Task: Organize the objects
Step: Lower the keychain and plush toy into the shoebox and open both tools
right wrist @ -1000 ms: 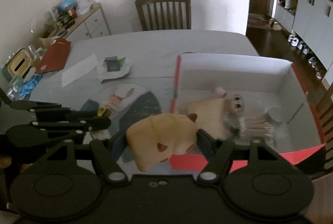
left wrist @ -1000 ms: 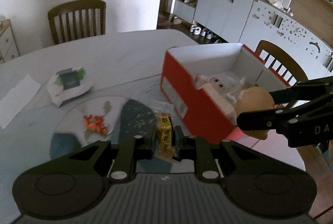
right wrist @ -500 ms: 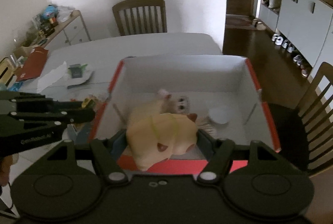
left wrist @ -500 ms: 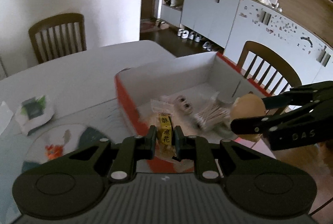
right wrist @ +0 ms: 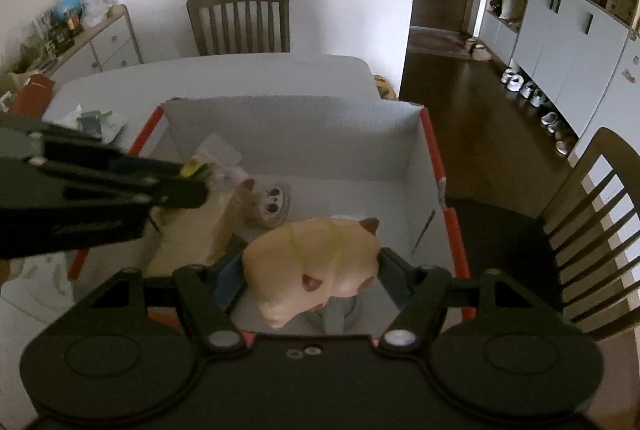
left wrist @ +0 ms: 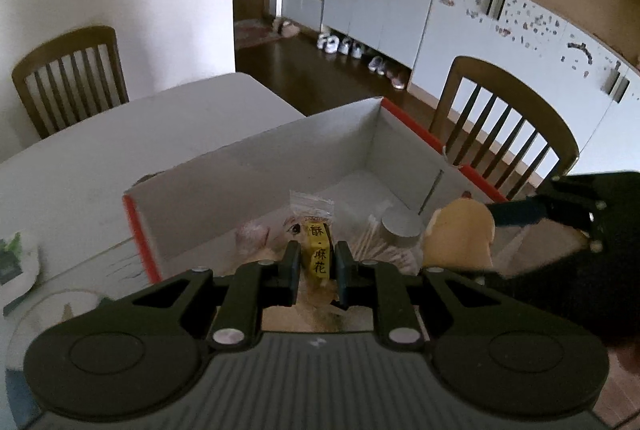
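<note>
Left gripper (left wrist: 316,266) clamps a yellow snack packet (left wrist: 317,254); right gripper (right wrist: 312,270) clamps a beige plush toy (right wrist: 316,262), both fingers' tips past the red-edged box's (right wrist: 434,158) near rim, open floor ahead.

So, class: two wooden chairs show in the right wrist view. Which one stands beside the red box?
The chair at the right edge, next to the red box's right wall. The other chair stands at the table's far end against the white wall.
</note>
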The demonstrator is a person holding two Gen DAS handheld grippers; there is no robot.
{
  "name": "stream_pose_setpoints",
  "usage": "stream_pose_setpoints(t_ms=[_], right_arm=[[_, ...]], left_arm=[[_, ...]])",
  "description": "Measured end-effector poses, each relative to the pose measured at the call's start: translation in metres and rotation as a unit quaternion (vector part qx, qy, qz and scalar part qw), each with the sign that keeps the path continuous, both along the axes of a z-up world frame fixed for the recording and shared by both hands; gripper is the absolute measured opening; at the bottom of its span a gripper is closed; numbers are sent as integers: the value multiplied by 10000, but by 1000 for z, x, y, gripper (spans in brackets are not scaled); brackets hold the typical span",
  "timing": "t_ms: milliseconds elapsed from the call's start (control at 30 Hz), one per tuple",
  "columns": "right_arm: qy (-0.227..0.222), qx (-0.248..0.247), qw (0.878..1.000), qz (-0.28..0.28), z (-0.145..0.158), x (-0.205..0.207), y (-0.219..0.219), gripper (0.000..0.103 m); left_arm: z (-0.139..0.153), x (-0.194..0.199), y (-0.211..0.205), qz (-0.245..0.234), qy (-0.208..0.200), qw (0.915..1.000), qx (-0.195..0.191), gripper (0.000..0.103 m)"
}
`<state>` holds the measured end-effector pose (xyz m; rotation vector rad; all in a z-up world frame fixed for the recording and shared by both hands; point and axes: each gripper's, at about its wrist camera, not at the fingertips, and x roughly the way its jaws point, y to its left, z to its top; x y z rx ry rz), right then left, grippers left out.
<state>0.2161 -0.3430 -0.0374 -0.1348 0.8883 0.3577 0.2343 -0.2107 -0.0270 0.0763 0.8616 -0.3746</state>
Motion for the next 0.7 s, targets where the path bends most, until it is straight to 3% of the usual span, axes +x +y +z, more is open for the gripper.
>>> stream_pose_setpoints(t_ms=[333, 700], right_arm=[[94, -109, 9997, 176, -21, 10, 9, 70], [222, -234, 9991, 259, -38, 19, 19, 70]], left_arm=[[-34, 33, -23, -98, 181, 9988, 433, 17], [-63, 53, -21, -21, 718, 9963, 479, 17]])
